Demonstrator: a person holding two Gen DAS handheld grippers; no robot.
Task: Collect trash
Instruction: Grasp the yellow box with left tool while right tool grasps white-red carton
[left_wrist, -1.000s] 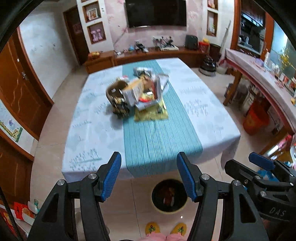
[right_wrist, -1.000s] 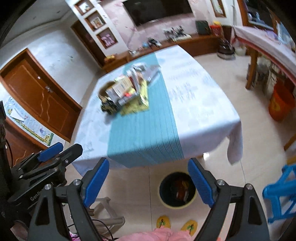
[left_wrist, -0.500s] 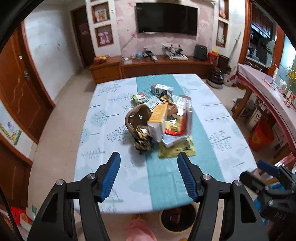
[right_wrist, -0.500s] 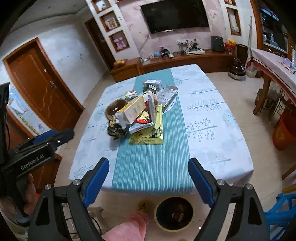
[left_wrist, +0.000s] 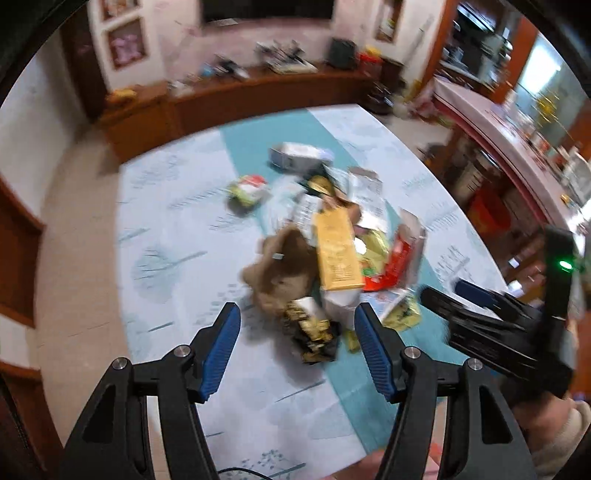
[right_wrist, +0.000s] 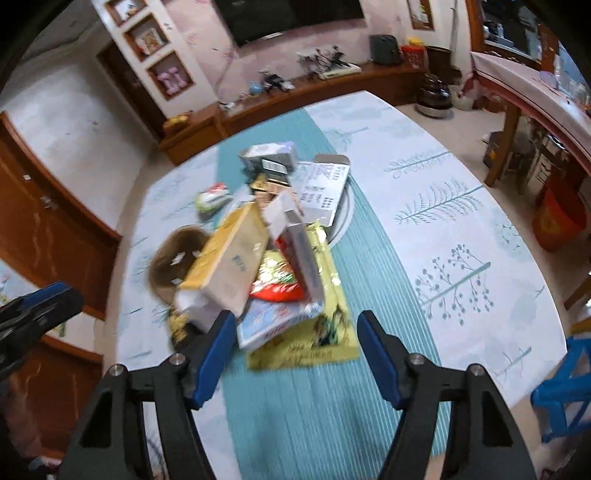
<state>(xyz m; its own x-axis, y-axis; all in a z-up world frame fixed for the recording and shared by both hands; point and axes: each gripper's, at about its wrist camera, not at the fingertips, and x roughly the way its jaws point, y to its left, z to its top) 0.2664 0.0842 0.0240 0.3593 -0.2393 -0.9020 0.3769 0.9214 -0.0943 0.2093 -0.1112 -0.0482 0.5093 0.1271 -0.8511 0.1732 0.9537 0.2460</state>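
A heap of trash lies mid-table on the teal runner (right_wrist: 317, 406): a yellow box (right_wrist: 229, 258), a red packet (right_wrist: 277, 290), a blue-white packet (right_wrist: 269, 325), a flat yellow packet (right_wrist: 310, 347) and a brown bowl (right_wrist: 173, 258). Farther back are a grey box (right_wrist: 269, 155) and a green snack packet (right_wrist: 212, 197). My left gripper (left_wrist: 297, 317) hovers open above a black-gold wrapper (left_wrist: 314, 336), beside the brown bowl (left_wrist: 284, 266) and the yellow box (left_wrist: 336, 254). My right gripper (right_wrist: 295, 321) is closing over the blue-white packet without touching it.
The table wears a white cloth with tree prints (right_wrist: 461, 229). A white plate (right_wrist: 349, 214) sits under an opened carton (right_wrist: 325, 184). A blue plastic chair (right_wrist: 565, 387) stands at the near right, an orange bucket (right_wrist: 557, 218) beyond it, a wooden sideboard (right_wrist: 295, 96) behind the table.
Both grippers have travelled from the table's near edge forward over the trash heap and sunk a little. The floor bin has dropped out of view. The right jaws have narrowed.
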